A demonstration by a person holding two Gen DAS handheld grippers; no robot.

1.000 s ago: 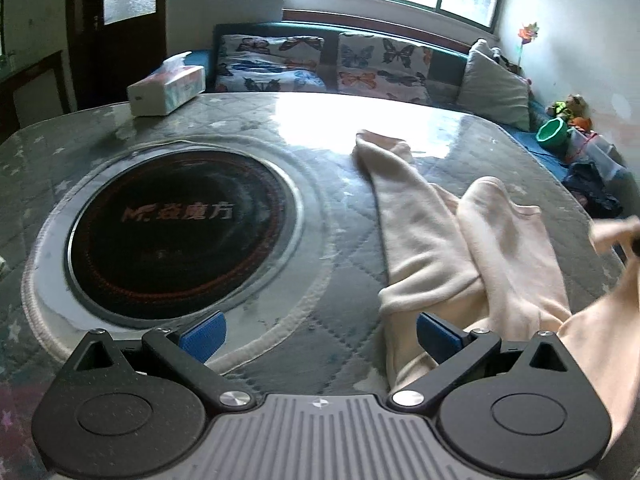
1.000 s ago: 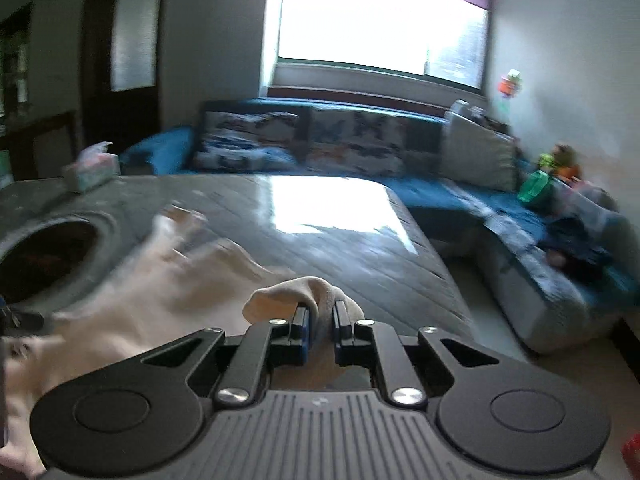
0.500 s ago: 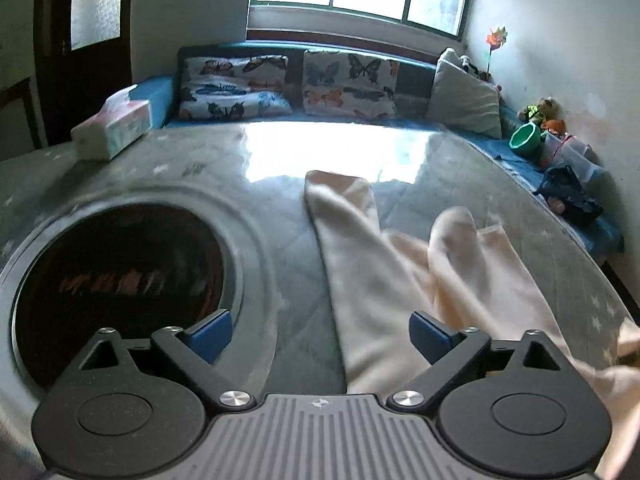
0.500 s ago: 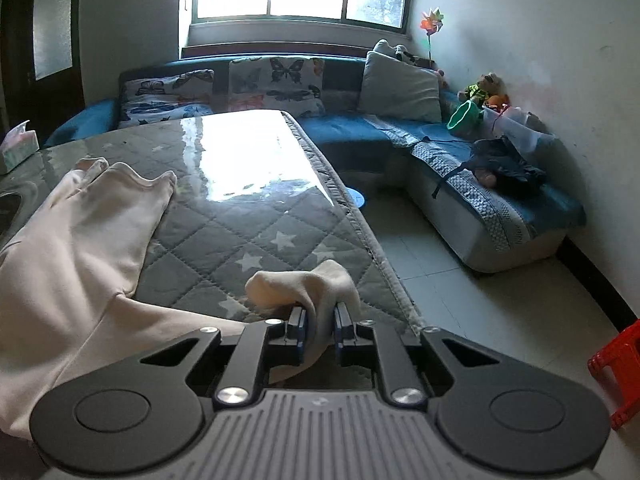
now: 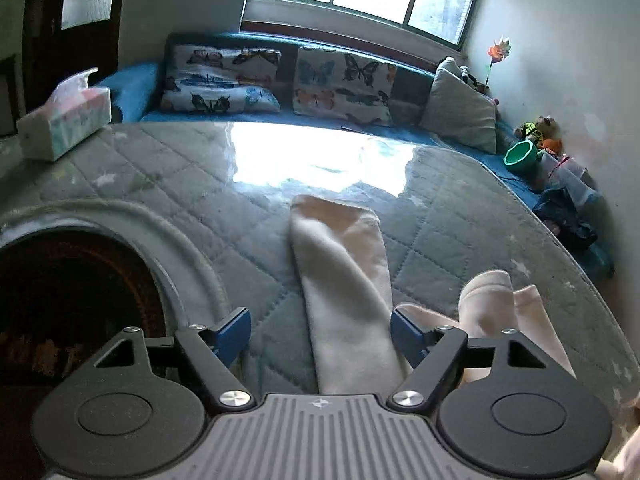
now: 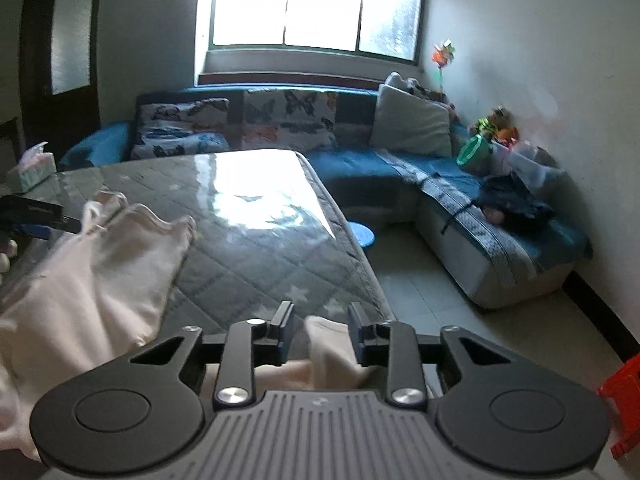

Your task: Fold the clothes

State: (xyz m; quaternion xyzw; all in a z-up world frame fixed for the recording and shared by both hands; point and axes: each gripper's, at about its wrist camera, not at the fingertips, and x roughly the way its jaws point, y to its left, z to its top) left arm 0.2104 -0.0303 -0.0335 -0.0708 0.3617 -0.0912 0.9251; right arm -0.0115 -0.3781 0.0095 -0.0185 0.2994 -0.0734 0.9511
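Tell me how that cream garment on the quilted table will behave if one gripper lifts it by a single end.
The cream garment will probably droop and trail; it already lies in soft folds and bunches on the quilted table. It looks light for its spread, thin at the edges. The end between the opening right gripper sags limply, so it may slip free.

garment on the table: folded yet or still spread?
Not folded. The cream garment lies loose and rumpled on the quilted table; one end sits between the opening right tongs, pads clear of it.
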